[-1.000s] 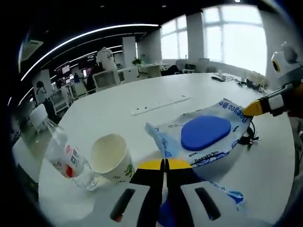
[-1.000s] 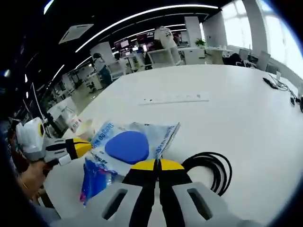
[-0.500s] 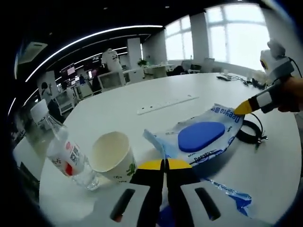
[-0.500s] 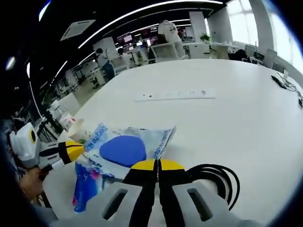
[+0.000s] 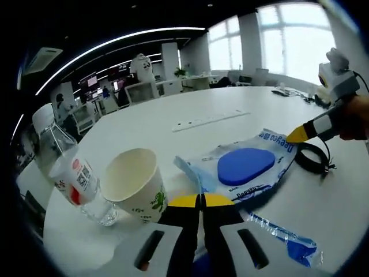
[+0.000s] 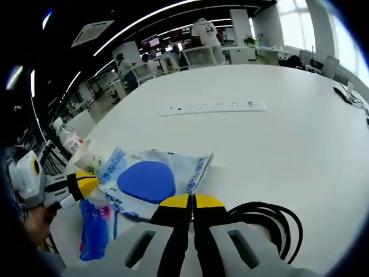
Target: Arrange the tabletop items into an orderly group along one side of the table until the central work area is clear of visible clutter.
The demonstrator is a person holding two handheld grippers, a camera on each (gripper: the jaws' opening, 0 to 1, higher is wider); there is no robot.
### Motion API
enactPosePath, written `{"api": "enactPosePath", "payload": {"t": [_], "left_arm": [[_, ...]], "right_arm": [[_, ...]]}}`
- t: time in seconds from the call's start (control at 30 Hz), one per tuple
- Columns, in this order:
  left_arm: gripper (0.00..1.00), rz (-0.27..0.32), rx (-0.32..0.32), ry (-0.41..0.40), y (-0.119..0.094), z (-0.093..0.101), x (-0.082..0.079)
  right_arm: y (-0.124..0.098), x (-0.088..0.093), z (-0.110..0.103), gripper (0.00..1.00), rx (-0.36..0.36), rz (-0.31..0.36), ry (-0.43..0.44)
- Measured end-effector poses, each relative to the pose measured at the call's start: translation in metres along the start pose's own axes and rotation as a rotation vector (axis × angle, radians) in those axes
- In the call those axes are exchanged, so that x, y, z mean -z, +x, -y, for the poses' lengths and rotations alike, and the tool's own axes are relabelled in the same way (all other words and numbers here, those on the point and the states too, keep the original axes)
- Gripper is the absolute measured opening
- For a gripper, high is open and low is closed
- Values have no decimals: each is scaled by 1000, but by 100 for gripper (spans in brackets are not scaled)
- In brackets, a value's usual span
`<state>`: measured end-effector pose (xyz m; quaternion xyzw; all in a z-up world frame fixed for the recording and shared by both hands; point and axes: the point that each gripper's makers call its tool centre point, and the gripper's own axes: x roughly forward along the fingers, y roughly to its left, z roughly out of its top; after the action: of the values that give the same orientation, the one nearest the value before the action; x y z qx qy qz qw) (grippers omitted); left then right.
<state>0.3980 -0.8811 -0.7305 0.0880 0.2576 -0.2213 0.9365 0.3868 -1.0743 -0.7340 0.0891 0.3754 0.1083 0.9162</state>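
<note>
The flat clear plastic wet-wipe pack with the blue oval lid (image 5: 245, 167) lies on the white round bench (image 5: 173, 109) directly ahead of both pairs of jaws, its long axis running across between them. The left gripper (image 5: 200, 201) sits at its near corner, the right gripper (image 6: 185, 201) at the opposite edge; both pairs of jaws are pressed together, gripping nothing I can make out. Blue lettering on the pack reads roughly "Deeyeo". Beside the left gripper stand a cream paper cup with green print (image 5: 135, 184) and a tipped clear plastic bottle with a red-and-white label (image 5: 72, 179), its text too small to read. A coiled black cable (image 6: 271, 222) lies just by the right gripper, and a crumpled blue wrapper (image 5: 282, 234) near the left
</note>
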Motion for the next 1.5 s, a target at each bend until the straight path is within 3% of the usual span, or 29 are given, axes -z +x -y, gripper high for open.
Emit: {"api": "enactPosePath", "payload": {"t": [0.47,0.6,0.87,1.03,1.17,1.27,1.5], "left_arm": [[3,-49,-33,-53,1,-4,12],[3,-66,-50,-91,3,-7,15],[3,-63,-46,-72,3,-7,14],[8,-43,-40,-59,-1,-4,9],[18,-29,-44,-50,-6,-2,3],[22,-18,-41,-56,-11,2,-2],[25,96,9,-36,-22,19,-27]], "right_arm": [[11,11,6,0,-6,-37,-3],[14,11,10,0,-12,-36,40],[13,12,7,3,-17,-34,39],[11,13,7,11,-11,-38,20],[3,7,8,28,9,-3,5],[-5,3,7,30,12,17,-7],[-28,-18,8,45,-6,119,-18]]}}
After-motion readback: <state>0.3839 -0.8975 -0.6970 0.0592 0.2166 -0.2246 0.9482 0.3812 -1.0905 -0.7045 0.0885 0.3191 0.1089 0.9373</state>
